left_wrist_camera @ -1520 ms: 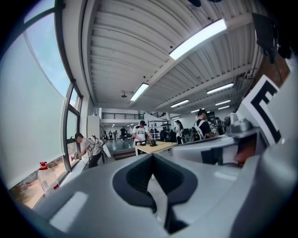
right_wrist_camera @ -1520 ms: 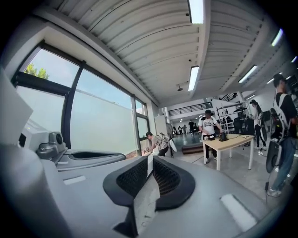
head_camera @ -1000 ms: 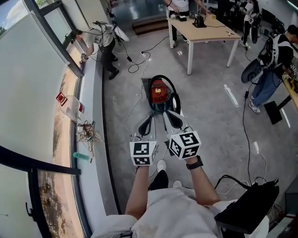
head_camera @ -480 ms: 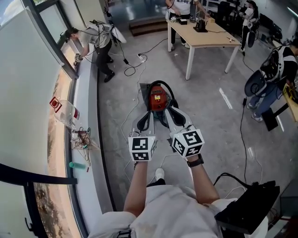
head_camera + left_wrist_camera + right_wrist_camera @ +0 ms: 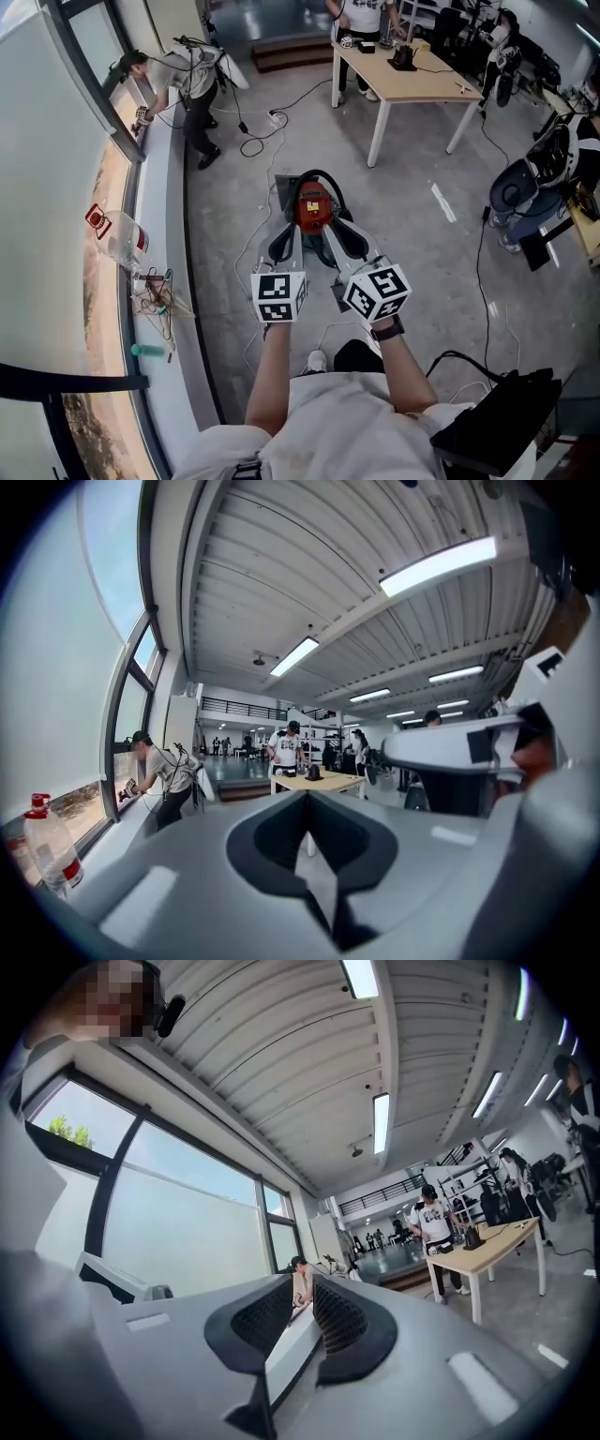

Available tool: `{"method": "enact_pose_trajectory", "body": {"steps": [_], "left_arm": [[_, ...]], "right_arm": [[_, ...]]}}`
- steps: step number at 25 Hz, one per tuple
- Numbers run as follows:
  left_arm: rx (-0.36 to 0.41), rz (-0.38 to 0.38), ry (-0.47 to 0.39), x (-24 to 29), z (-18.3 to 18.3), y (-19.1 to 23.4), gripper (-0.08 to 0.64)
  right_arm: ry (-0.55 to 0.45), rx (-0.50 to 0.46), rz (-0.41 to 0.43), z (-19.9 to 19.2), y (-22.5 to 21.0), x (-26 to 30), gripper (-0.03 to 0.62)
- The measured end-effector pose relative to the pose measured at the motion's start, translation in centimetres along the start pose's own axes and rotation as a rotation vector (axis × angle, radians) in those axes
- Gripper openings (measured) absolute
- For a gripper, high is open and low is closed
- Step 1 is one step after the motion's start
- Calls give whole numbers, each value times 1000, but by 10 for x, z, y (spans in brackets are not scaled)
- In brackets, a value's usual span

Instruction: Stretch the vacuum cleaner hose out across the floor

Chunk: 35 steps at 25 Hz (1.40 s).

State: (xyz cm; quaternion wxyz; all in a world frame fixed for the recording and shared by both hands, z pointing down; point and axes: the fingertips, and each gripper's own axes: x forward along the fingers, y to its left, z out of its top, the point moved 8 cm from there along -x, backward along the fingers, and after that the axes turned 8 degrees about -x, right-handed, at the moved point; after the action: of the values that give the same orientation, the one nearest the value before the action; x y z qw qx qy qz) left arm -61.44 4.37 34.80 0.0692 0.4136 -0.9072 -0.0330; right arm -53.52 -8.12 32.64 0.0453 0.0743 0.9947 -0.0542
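A red vacuum cleaner stands on the grey floor, with its black hose looped around its far side. Both grippers are held out side by side just short of it. My left gripper is shut and holds nothing; its jaws meet at the tips in the left gripper view. The jaws of my right gripper are opening: a narrow gap shows between them and nothing is in it. Both gripper views look out across the room and up at the ceiling, so neither shows the vacuum.
A wooden table stands beyond the vacuum, with people around it. A person works at the window ledge on the left, where a plastic bottle stands. Cables trail over the floor. A black bag lies at the lower right.
Both grippers have come closer to the vacuum cleaner, and their tips now overlap its near end in the head view. The person at the window has moved further up the frame.
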Motion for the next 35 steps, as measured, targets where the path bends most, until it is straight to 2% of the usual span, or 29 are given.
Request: {"method": "enact_pose_trajectory", "body": {"steps": [1,3,6,9,15,17,20,22,25,27,29,30,33,35], "left_arm": [[-7,5,4,5,-2,4,2],[-19,5,11,18,-7,8,2],[-21,-7,22,43,-11,5,2],[2,-14,35,76,-13,2,2],[68,12,23,161,14,-2,2],[73,25,6,188,25,-3,2],[81,34,6,221,33,-10,2],[83,38,15,240,33,-17,2],[80,48,32,258,29,-23,2],[78,56,48,270,24,-24,2],[76,74,66,280,19,-21,2],[72,83,73,284,16,-19,2],[61,102,87,295,10,-16,2],[56,107,94,302,8,-13,2]], "right_arm": [[-2,5,-10,-1,-3,3,44],[-1,1,-33,-3,-13,8,-20],[7,-27,-23,-6,-34,19,-20],[-22,14,7,-8,-61,41,-14],[-60,-9,57,7,-133,102,-20],[-94,-14,106,19,-156,120,-17],[-161,-32,259,30,-188,129,-3],[-194,-83,284,30,-210,130,-3],[-137,-158,302,20,-233,138,-2],[-101,-124,334,11,-247,148,-2],[-95,-49,379,4,-258,157,-2],[-107,-17,399,1,-262,160,9],[-187,23,424,-1,-274,166,98],[-196,52,424,-5,-282,172,103]]}}
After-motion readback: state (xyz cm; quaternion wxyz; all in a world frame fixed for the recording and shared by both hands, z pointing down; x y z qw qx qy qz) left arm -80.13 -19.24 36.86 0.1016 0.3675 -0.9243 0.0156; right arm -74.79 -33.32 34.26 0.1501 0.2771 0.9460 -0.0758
